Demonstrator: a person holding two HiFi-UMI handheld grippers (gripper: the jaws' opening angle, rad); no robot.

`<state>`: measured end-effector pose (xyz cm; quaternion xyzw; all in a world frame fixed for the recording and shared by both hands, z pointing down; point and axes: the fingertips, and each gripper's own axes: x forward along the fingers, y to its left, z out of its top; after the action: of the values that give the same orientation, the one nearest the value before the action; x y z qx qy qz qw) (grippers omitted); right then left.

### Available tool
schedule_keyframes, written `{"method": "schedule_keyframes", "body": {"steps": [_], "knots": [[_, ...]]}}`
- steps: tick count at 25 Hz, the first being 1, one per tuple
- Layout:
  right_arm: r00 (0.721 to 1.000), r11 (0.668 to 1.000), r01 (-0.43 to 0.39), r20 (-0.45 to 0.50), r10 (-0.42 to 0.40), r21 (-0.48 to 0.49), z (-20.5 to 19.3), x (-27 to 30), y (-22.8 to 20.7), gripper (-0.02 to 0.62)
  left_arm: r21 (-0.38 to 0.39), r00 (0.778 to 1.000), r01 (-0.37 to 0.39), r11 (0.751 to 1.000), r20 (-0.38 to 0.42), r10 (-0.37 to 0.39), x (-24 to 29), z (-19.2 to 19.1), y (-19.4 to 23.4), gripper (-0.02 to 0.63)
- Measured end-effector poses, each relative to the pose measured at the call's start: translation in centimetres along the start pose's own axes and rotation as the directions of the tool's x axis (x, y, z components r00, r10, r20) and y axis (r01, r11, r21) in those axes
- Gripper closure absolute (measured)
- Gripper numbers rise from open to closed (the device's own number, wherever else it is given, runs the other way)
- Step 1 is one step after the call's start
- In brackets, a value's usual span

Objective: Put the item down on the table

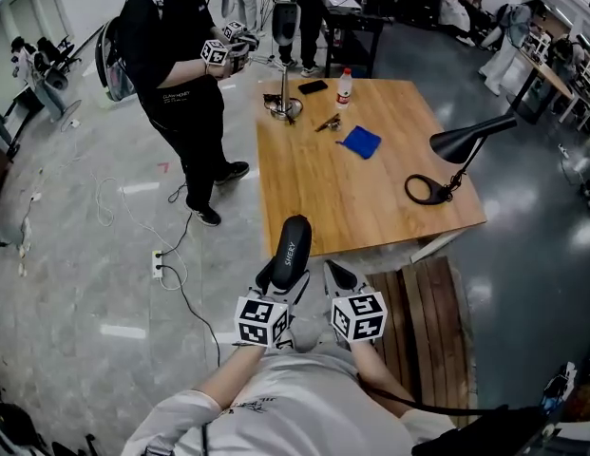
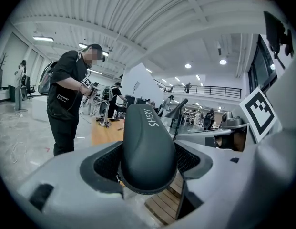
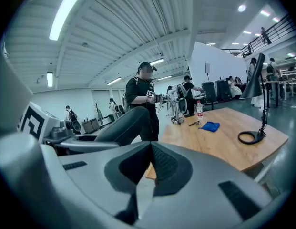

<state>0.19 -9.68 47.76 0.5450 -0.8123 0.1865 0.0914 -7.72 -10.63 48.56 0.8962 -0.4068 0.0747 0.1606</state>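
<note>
In the head view, your left gripper [image 1: 276,291] pinches the dark grey item [image 1: 293,245], which stands up from the jaws at the near left corner of the table [image 1: 371,198], held in the air and not resting on the wood. Your right gripper [image 1: 338,277] sits just beside it, also at the table's near edge. On the table lie a blue cloth [image 1: 359,142], a bottle [image 1: 344,87] toward the far edge and a black lamp [image 1: 454,155] at the right side. In your left gripper view, the jaws clamp the item from both sides. In your right gripper view, the jaws are pressed together with nothing between them.
</note>
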Motion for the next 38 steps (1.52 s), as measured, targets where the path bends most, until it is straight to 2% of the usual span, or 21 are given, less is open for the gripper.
{"method": "schedule_keyframes", "body": {"steps": [12, 28, 34, 38], "knots": [[0.998, 0.998, -0.055, -0.03, 0.054, -0.036, 1.8, 2.6, -3.2, 0.591, -0.015, 0.998, -0.061, 0.998, 0.0, 0.061, 3.9, 1.0, 0.5, 0.267], [0.996, 0.997, -0.069, -0.049, 0.068, -0.027, 2.6, 5.8, -7.2, 0.591, -0.002, 0.996, -0.08, 0.997, -0.035, 0.08, 8.4, 1.0, 1.3, 0.267], [0.995, 0.997, -0.078, -0.065, 0.077, -0.007, 2.4, 8.1, -8.3, 0.591, -0.029, 0.993, -0.087, 0.996, -0.081, 0.084, 10.9, 0.3, 3.0, 0.267], [0.995, 0.998, -0.067, -0.072, 0.067, 0.005, 1.7, 10.5, -9.9, 0.591, -0.039, 0.986, -0.121, 0.992, -0.118, 0.116, 13.6, -1.6, 5.2, 0.267]]}}
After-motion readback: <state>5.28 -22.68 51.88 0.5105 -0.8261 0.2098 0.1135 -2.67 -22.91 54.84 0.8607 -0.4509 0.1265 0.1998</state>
